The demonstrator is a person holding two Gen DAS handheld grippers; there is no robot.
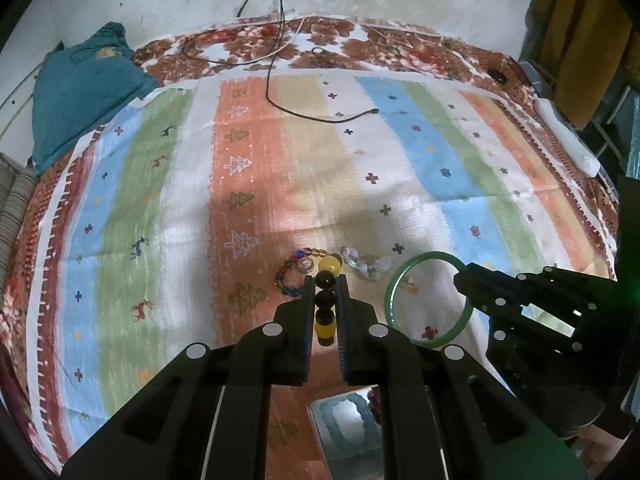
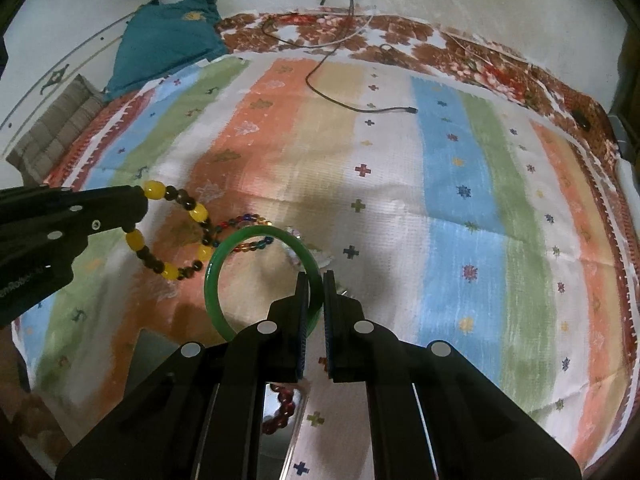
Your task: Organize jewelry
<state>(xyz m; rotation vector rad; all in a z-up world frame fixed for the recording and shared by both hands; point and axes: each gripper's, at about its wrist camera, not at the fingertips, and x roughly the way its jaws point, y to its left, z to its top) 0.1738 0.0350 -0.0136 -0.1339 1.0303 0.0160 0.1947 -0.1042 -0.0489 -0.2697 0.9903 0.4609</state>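
Left wrist view: looks steeply down along the left gripper [image 1: 325, 280] onto the striped cloth [image 1: 248, 152], close. Right wrist view: the same from the right gripper [image 2: 316, 280]. Shared: cloth, green bangle [image 1: 394, 280], black cable [image 2: 340, 100], each other's gripper.

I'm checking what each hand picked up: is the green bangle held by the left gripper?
No, the right gripper is clamped on the green bangle; the left gripper holds the yellow-and-dark bead bracelet.
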